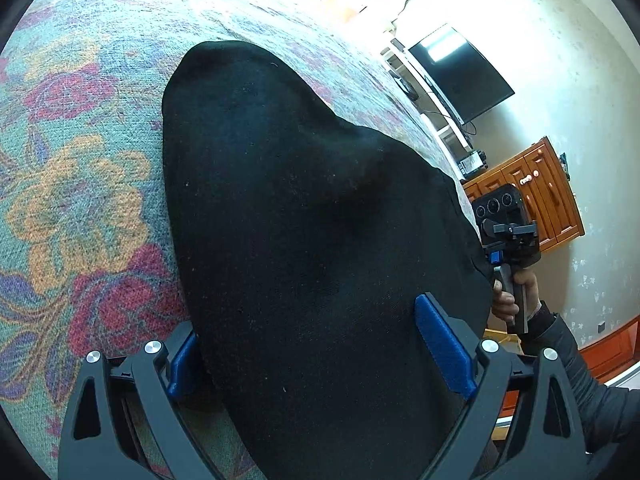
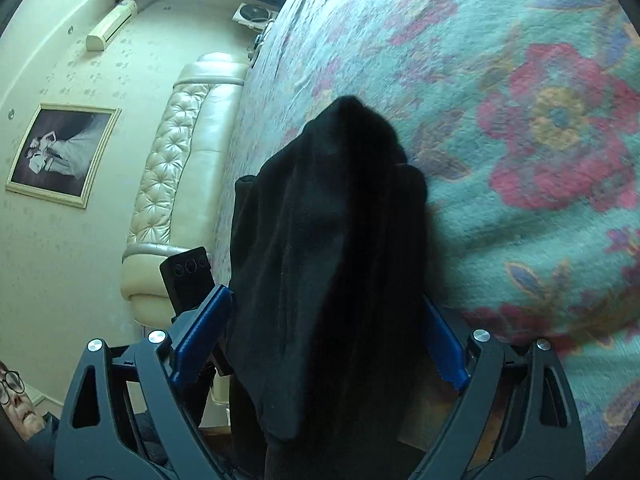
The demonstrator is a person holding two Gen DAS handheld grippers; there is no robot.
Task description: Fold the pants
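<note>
The black pants are lying on the floral bed, running toward 12 o'clock, and you're mid-fold: both the left gripper and right gripper are straddling fabric with jaws wide, so I'd judge pinching comes next.

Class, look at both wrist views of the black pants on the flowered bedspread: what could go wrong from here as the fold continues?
1. The pants lie between widely spread fingers of the left gripper and right gripper; neither visibly pinches the cloth, so it may slip.
2. In the right view the pants bunch in uneven layers, so the fold may come out lumpy.
3. The cloth lies near the edge of the bedspread and could slide off.
</note>
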